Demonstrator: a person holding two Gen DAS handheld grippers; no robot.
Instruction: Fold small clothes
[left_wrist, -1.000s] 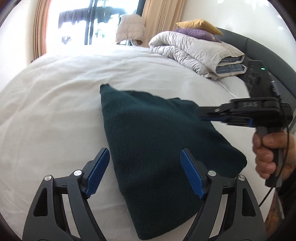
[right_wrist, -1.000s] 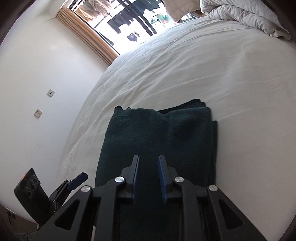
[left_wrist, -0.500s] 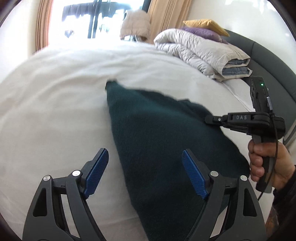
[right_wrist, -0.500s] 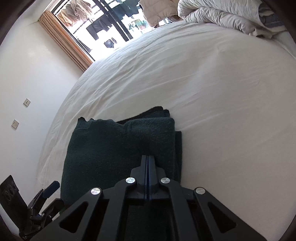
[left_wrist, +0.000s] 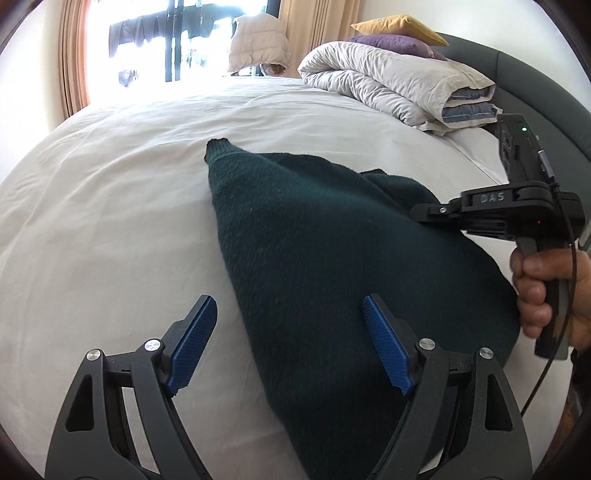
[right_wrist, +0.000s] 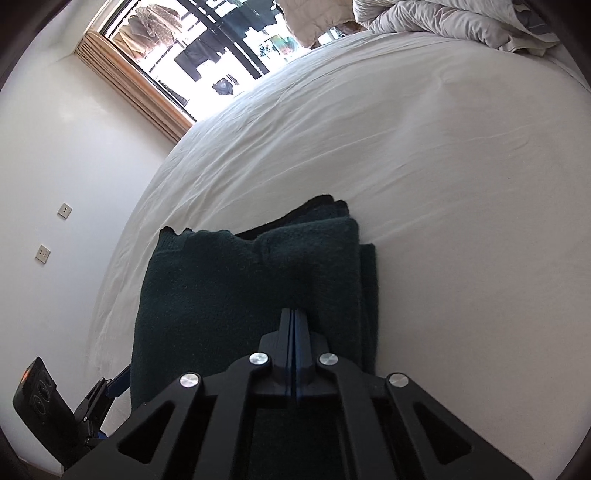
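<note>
- Left gripper (left_wrist: 288, 343) spread wide, holding nothing.
- Right gripper (right_wrist: 294, 317) pressed fully together above dark green sweater (right_wrist: 251, 295); pinch on cloth unclear.
- Sweater folded on white bed sheet (left_wrist: 110, 221), under both tools.

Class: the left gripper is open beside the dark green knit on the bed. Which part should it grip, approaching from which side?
Probably the long left edge of the green knit, entered sideways from the bare sheet. The open left gripper already straddles that edge, which lies flat, straight and exposed.

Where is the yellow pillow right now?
In the left wrist view, the yellow pillow sits top right, on a purple pillow above the rolled duvet, against the headboard.
</note>
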